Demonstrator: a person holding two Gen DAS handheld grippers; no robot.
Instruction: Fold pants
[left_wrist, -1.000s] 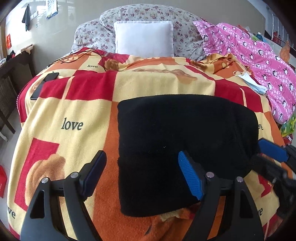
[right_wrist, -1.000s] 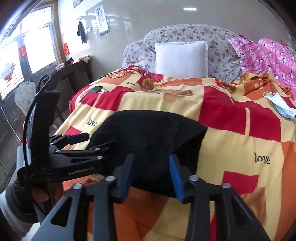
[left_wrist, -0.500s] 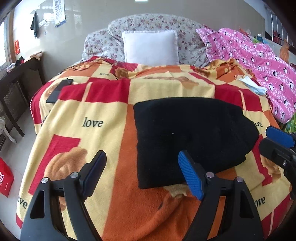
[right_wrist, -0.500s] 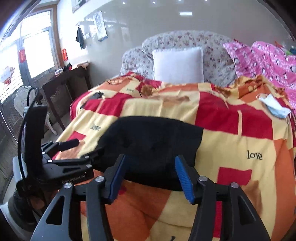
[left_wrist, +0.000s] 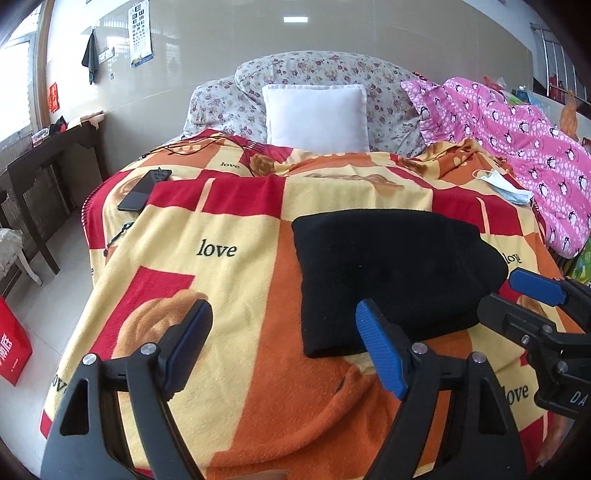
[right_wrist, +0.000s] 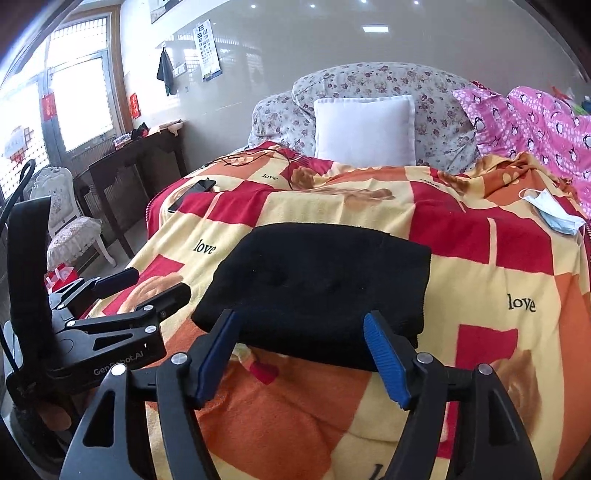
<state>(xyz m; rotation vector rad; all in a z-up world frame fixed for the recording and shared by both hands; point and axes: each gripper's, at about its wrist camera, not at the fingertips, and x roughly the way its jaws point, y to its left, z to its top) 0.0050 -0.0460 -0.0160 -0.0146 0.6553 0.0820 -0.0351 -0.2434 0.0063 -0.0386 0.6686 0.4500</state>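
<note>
Both claws stand released, nothing between their blue pads. Left gripper (left_wrist: 283, 345) fills the lower part of the left wrist view, its jaws spread wide over the orange and yellow blanket (left_wrist: 229, 288); its right pad overlaps the near edge of the pants in the picture, though contact cannot be told. Right gripper (right_wrist: 301, 354) sits at the bottom centre of its own view; its jaws have just been opening, and they frame the near edge of the pants without pressing on it.

Folded into a thick black rectangle, the pants (left_wrist: 395, 273) lie flat on the blanket, right of centre in the left wrist view and at the centre of the right wrist view (right_wrist: 317, 288). Above them in both views, a white pillow (left_wrist: 316, 116) leans on a floral cushion (left_wrist: 325, 72). A pink penguin-print cloth (left_wrist: 517, 147) spreads at the upper right, with a blue face mask (left_wrist: 504, 186) beside it. A dark phone (left_wrist: 142, 192) lies at the blanket's upper left.
</note>
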